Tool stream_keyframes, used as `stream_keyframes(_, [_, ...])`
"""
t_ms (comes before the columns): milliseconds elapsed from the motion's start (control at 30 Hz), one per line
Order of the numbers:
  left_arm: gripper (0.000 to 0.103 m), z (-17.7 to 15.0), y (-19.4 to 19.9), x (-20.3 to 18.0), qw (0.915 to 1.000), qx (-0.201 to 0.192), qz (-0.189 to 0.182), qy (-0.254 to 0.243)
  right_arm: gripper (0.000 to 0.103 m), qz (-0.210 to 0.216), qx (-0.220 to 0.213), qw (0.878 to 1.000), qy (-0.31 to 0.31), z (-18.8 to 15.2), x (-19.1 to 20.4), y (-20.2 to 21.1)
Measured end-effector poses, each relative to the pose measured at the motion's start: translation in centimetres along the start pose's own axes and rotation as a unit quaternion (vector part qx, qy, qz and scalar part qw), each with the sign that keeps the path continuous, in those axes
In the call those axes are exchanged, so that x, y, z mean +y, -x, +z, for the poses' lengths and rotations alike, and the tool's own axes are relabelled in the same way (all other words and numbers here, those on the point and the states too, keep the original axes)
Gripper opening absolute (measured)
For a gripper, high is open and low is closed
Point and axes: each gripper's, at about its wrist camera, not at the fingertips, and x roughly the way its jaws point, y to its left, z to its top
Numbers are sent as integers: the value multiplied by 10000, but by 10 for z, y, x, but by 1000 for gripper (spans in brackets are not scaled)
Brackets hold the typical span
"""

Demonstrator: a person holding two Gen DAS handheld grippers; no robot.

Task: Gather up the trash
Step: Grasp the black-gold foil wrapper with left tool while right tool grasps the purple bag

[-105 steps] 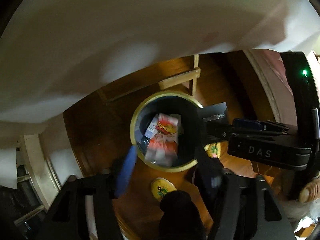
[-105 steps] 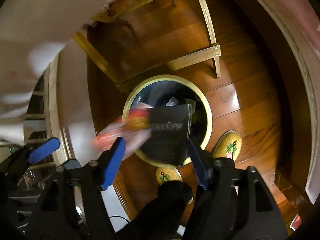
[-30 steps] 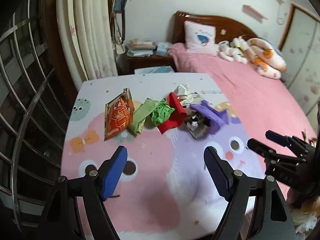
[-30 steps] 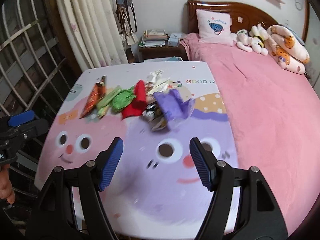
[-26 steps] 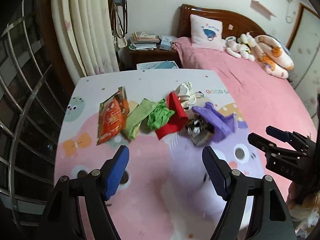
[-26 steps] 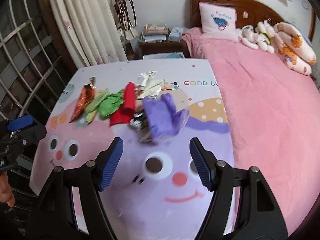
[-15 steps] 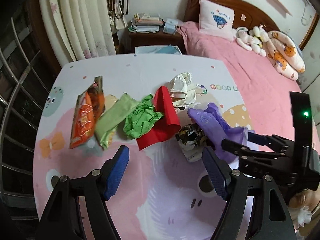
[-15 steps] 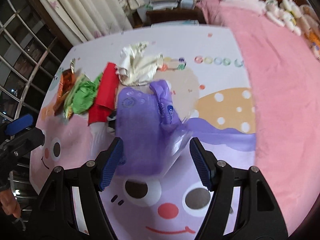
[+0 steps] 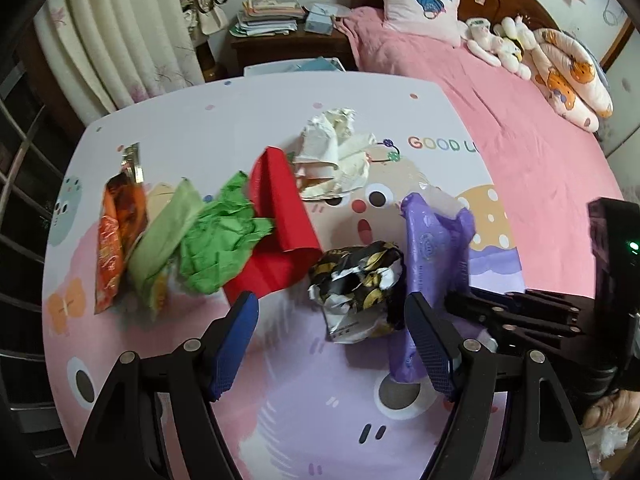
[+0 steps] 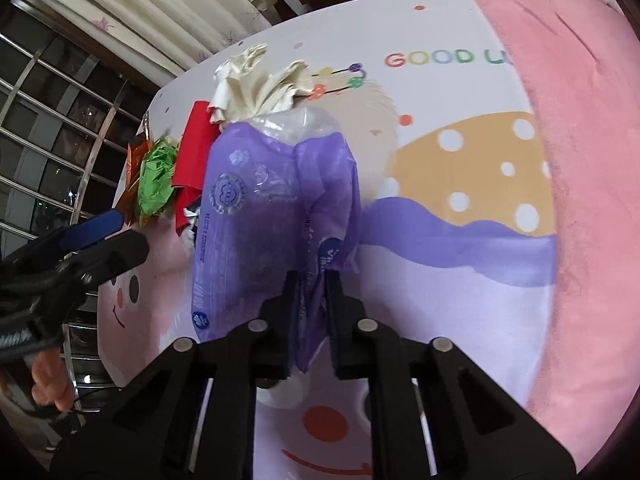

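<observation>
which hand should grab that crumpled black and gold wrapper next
Left, probably. The left tongs stand open just short of the black and gold wrapper, which lies in line with their gap. The right tongs are closing on the purple plastic bag between them.

Tabletop (image 9: pixel 280 112) print: coloured capitals "GOOD LU", cut off at the right edge, near the far right corner in both wrist views; each letter a different colour. Purple plastic bag (image 10: pixel 260 208): round stamp and a line of small print down its side, plus white lettering on a blue patch near the tongs, all too small or creased to read. Black-and-gold crumpled wrapper (image 9: pixel 356 280): print not legible. Orange snack packet (image 9: pixel 116 232): print not legible.
</observation>
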Motion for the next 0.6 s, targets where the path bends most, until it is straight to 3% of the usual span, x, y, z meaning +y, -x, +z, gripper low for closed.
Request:
stream_keyframes(300, [77, 14, -37, -19, 9990, 391, -2, -226, 9, -594, -260, 9979, 34, -12, -22, 25])
stream_keyframes(600, [77, 24, -77, -33, 9975, 668, 29, -241, 9, -671, -289, 9973, -67, -13, -27, 21])
